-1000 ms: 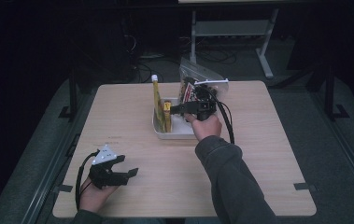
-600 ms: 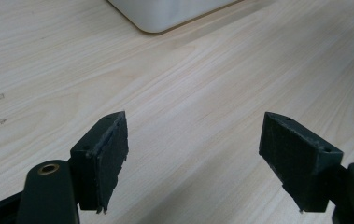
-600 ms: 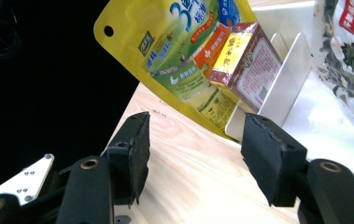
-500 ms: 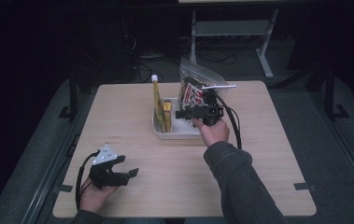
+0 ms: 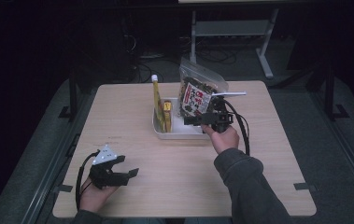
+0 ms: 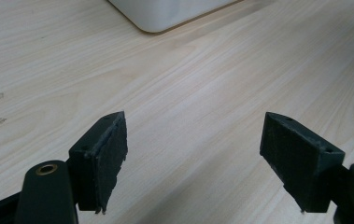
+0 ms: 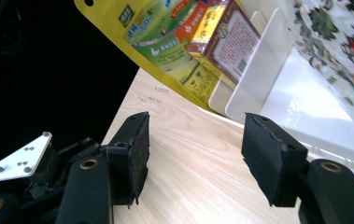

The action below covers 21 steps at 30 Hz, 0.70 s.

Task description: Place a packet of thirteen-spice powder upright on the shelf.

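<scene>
No wording can be read with certainty. The flat yellow pouch (image 7: 165,44) standing at the left end of the white plastic bin (image 7: 305,98) bears small white and green print, too blurred to make out. The small orange carton (image 7: 221,39) beside it carries a pink panel of fine print and a square code, likewise unreadable. The clear snack bag (image 5: 195,95) at the bin's right has a red-and-white label with illegible characters.

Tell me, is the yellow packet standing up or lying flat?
Standing up: the yellow packet stands on end in the white bin, leaning a little.
</scene>
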{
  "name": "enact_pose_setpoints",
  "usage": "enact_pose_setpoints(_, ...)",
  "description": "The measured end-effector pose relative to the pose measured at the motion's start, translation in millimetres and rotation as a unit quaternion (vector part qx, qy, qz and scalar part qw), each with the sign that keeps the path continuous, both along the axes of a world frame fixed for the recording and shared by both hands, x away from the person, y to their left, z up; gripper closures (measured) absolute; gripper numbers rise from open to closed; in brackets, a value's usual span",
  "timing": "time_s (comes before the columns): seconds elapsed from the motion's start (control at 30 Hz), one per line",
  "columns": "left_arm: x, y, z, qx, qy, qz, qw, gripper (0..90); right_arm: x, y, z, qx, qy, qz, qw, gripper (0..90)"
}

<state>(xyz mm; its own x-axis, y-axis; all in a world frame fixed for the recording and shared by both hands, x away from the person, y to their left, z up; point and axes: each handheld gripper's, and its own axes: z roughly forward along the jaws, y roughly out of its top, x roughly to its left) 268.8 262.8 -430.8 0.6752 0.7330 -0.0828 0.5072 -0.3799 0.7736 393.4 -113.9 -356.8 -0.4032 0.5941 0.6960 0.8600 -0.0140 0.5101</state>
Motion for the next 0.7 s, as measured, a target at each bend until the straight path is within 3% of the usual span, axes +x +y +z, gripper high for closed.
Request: enact_pose_setpoints(0.7,-0.3,0.2,0.3,0.0,-0.001,0.002,1.0,22.2,-17.2,-26.4,-23.1,0.007,0.016,-0.001,0.9998,40.5)
